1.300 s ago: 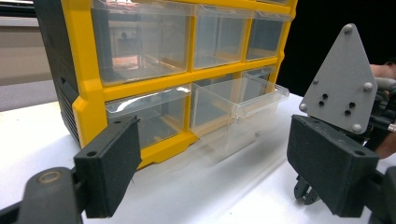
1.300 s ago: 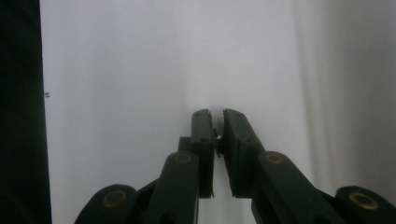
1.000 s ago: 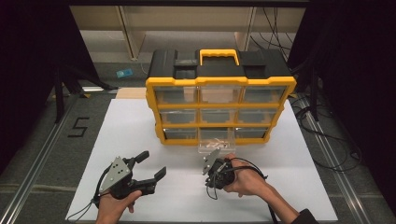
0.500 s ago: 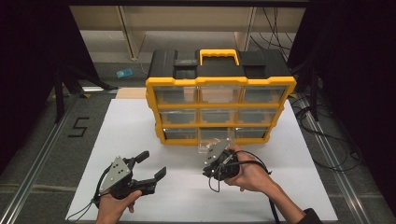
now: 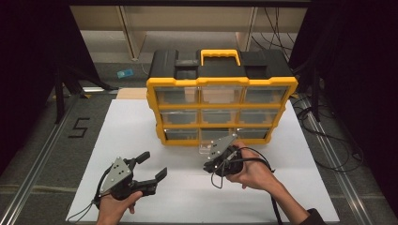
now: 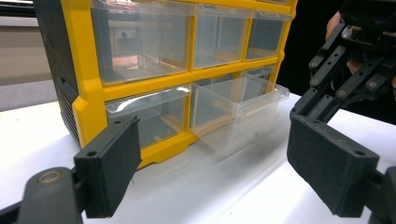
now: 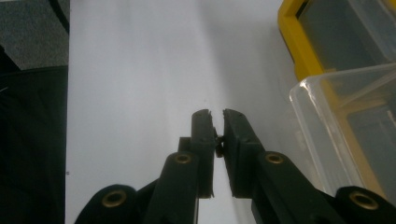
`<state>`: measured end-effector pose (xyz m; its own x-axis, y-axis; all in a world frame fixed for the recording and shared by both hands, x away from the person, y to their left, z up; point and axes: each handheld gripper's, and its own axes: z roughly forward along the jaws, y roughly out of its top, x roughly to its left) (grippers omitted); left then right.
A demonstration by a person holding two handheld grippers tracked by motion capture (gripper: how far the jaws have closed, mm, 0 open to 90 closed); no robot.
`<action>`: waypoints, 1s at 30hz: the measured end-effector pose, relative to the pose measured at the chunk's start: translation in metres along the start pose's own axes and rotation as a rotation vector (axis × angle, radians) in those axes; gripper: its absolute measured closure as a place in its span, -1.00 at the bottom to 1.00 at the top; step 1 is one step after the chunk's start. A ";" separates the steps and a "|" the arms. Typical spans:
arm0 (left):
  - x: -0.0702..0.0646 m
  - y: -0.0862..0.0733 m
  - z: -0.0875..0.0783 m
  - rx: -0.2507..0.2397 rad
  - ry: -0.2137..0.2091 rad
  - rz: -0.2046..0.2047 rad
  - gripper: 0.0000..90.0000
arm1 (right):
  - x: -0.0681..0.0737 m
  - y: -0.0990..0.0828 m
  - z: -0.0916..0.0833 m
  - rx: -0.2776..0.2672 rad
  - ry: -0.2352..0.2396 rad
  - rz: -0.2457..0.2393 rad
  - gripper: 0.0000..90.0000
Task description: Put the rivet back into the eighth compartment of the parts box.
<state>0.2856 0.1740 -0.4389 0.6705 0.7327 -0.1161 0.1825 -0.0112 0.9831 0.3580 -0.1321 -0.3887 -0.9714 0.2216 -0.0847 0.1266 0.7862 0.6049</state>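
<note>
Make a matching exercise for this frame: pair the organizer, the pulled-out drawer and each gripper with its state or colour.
Things:
1. left gripper
2. right gripper
3. bottom-middle drawer
4. drawer organizer

States:
A. clear plastic, pulled out toward the person
B. jaws nearly together, a tiny dark thing between the pads
C. yellow frame, black top
D. jaws wide apart, nothing between them

Pairs: 1-D, 2-B, 3-A, 4-C

Black two-jaw gripper (image 5: 151,168) (grey plate), brass pivots, black cable
</note>
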 end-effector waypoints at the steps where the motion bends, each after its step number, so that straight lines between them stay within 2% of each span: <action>1: 0.000 0.000 0.000 0.000 0.000 0.000 -0.61 | -0.001 0.001 -0.001 -0.010 -0.003 0.001 0.85; 9: 0.000 0.000 0.000 0.000 0.000 0.001 -0.61 | -0.006 0.003 -0.010 -0.071 -0.031 0.035 0.85; 17: 0.000 0.000 0.000 0.000 0.000 0.000 -0.61 | -0.011 0.005 -0.018 -0.120 -0.067 0.045 0.85; 24: 0.000 0.000 0.000 0.000 0.000 0.001 -0.61 | -0.023 0.003 -0.028 -0.172 -0.113 0.082 0.85; 30: 0.000 0.000 0.000 -0.001 0.000 0.001 -0.61 | -0.033 -0.003 -0.031 -0.180 -0.150 0.114 0.85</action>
<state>0.2857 0.1740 -0.4389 0.6707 0.7328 -0.1150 0.1812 -0.0116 0.9834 0.3833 -0.1598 -0.3636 -0.9105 0.3968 -0.1161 0.1830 0.6386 0.7475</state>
